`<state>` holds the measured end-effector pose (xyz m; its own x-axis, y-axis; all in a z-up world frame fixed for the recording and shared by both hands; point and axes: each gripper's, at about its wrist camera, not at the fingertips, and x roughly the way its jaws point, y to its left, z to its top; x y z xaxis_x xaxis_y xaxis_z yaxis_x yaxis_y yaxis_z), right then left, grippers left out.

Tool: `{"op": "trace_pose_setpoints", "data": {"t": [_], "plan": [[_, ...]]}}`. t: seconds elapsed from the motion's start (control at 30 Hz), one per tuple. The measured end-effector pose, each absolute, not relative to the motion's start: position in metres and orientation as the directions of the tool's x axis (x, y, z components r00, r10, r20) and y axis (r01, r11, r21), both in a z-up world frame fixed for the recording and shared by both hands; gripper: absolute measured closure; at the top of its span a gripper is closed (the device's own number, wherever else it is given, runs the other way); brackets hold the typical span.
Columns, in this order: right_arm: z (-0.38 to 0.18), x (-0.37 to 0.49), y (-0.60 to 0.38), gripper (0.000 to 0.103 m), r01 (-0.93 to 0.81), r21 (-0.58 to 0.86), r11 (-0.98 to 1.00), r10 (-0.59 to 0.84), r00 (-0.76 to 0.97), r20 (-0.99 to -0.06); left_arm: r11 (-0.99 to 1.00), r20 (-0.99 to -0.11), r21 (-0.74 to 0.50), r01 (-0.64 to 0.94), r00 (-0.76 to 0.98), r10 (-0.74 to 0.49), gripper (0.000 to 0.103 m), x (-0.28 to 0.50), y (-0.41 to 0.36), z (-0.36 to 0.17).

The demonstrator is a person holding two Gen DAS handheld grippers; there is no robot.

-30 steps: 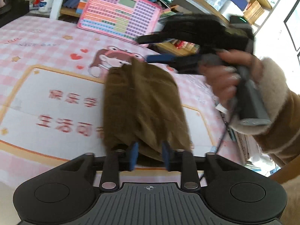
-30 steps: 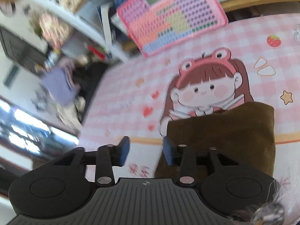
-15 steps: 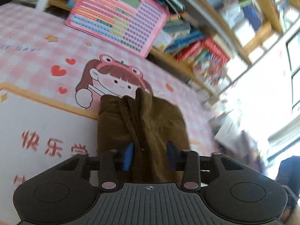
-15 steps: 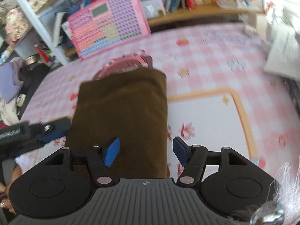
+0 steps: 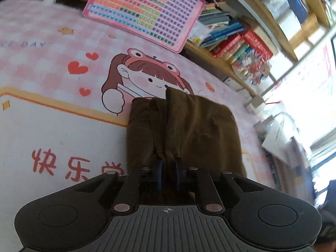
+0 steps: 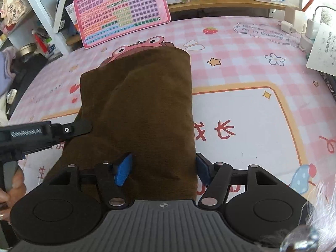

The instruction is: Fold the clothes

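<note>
Left gripper (image 5: 167, 169) pinching brown garment (image 6: 142, 109) edge; right gripper (image 6: 162, 169) wide astride it.

Child's study room at home, cartoon desk mat (image 6: 241, 48), pink learning pad (image 6: 121, 10), crowded bookshelves (image 5: 241, 40)

Brown garment (image 6: 142, 113) near edge hidden under right gripper (image 6: 162, 171) body.
</note>
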<state>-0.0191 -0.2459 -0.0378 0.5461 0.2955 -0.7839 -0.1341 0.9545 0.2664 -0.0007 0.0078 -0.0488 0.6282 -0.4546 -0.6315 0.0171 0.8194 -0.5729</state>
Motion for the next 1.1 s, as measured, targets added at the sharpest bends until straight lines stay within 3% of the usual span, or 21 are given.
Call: {"op": "trace_pose_setpoints", "data": {"t": [0.17,0.3,0.4,0.43,0.53,0.6,0.7,0.83,0.9,0.97,1.1], "plan": [[-0.041,-0.019,-0.242,0.042,-0.131,0.269,0.954,0.296,0.539,-0.788,0.785,-0.578,-0.620,0.005,0.673,-0.461,0.070,0.010,0.020,-0.038],[-0.042,-0.019,-0.242,0.042,-0.130,0.267,0.955,0.294,0.539,-0.789,0.806,-0.585,-0.592,0.012,0.681,-0.440,0.070,0.034,0.013,-0.036],[-0.042,-0.019,-0.242,0.042,-0.129,0.267,0.955,0.293,0.538,-0.790,0.817,-0.582,-0.576,0.037,0.683,-0.442,0.078,0.042,0.006,-0.033],[-0.042,-0.019,-0.242,0.042,-0.128,0.268,0.955,0.293,0.537,-0.791,0.835,-0.578,-0.547,0.062,0.694,-0.430,0.095,0.039,0.003,-0.029],[-0.043,-0.018,-0.244,0.041,-0.121,0.276,0.953,0.297,0.536,-0.790,0.880,-0.578,-0.460,0.113,0.715,-0.394,0.095,0.032,-0.005,-0.022],[-0.044,-0.018,-0.245,0.041,-0.115,0.284,0.952,0.300,0.534,-0.790,0.904,-0.637,-0.420,0.077,0.685,-0.354,0.094,0.040,-0.006,-0.034],[-0.044,-0.018,-0.244,0.041,-0.110,0.286,0.952,0.299,0.534,-0.791,0.899,-0.654,-0.435,0.056,0.666,-0.358,0.090,0.046,-0.001,-0.042],[-0.045,-0.019,-0.243,0.041,-0.103,0.288,0.952,0.297,0.533,-0.792,0.884,-0.633,-0.466,0.039,0.683,-0.364,0.080,0.033,0.010,-0.031],[-0.045,-0.020,-0.245,0.041,-0.096,0.301,0.949,0.304,0.534,-0.789,0.876,-0.625,-0.481,0.039,0.685,-0.374,0.060,0.022,0.017,-0.024],[-0.044,-0.020,-0.249,0.041,-0.086,0.323,0.942,0.317,0.537,-0.782,0.855,-0.621,-0.517,0.046,0.668,-0.411,0.032,0.007,0.022,-0.021],[-0.045,-0.022,-0.264,0.041,-0.033,0.412,0.911,0.364,0.535,-0.762,0.796,-0.621,-0.605,0.020,0.613,-0.488,0.027,-0.014,0.027,-0.033]]}}
